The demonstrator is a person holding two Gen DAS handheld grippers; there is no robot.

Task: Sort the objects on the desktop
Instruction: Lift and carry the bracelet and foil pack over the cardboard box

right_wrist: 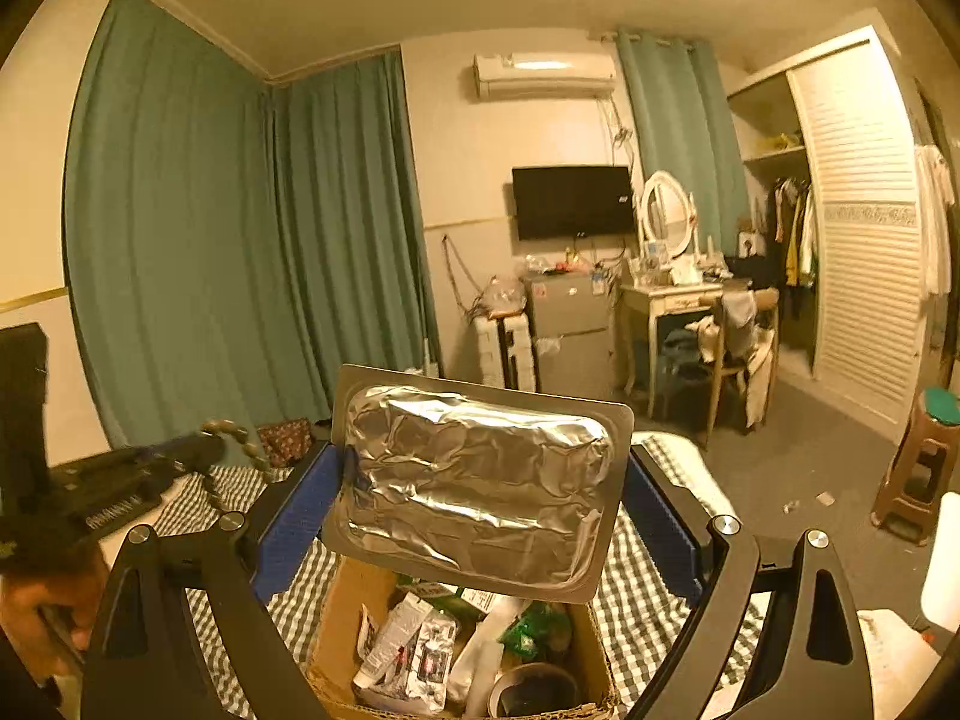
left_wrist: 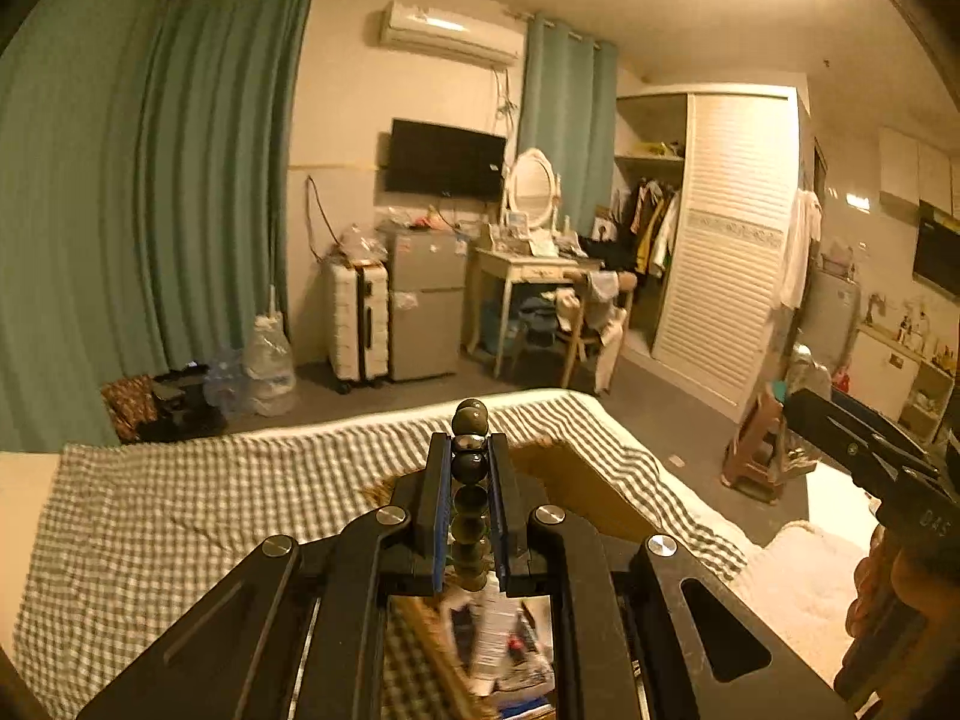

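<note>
Left gripper [left_wrist: 470, 450]: its jaws stand nearly shut on a bead string [left_wrist: 470, 468], dark round beads running between the blue pads and poking out past the tips

Right gripper [right_wrist: 480, 480]: its jaws stand wide, clamped on the two short ends of a foil pack [right_wrist: 474, 486], which sits tilted, foil face to the camera

Box [right_wrist: 342, 612]: open cardboard on the checked cloth [right_wrist: 630, 588], directly below the pack, already holding packets, wrappers and a tape roll [right_wrist: 531, 690]

Step in hand: you appear to be carrying both items to the box for the drop

Doing it well: bring the pack low over the opening before you let go, since a flat, stiff sheet can glide off a rim; hold the beads clear of the pack and lower them so the loose tail goes in first

Left view only: the beads seen close, pinched between the pads; the box [left_wrist: 576, 480] lies ahead and below; the right gripper [left_wrist: 870, 456] enters at the far right

Right view only: the box's contents, the pack, and the left gripper [right_wrist: 198, 450] from the side with its beads [right_wrist: 234, 438] curling down over the cloth
</note>
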